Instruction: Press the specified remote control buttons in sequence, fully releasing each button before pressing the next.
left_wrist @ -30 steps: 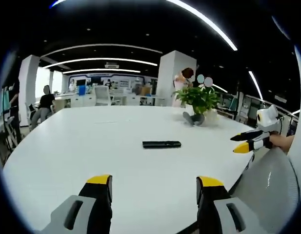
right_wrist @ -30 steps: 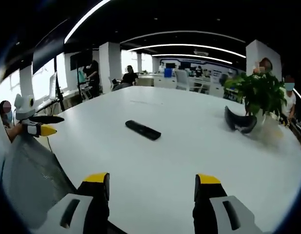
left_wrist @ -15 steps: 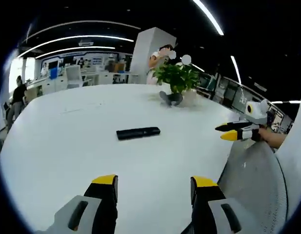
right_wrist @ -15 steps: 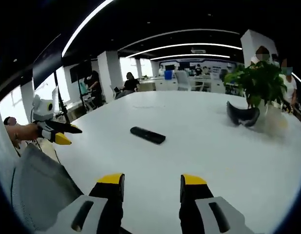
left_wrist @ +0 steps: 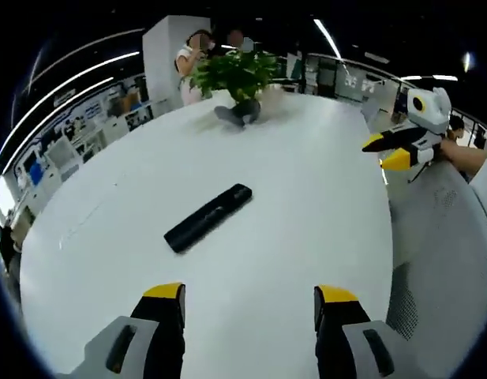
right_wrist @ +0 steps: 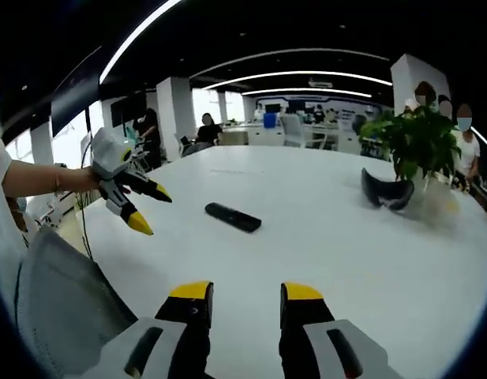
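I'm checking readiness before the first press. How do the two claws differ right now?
The left claw has its jaws spread wide, while the right claw has its jaws closer together, still parted. The left claw points at the remote control from above the table; the right claw sits back near the table edge. Neither touches the remote, and both hold nothing.

Both views look across the white table [left_wrist: 306, 205] from its near edge. Both show the remote control [left_wrist: 207, 218] and potted plant [right_wrist: 417, 142].

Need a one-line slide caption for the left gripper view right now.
Left tool, jaws apart, hovers over the white table, aimed toward the black remote; right tool enters from the right.
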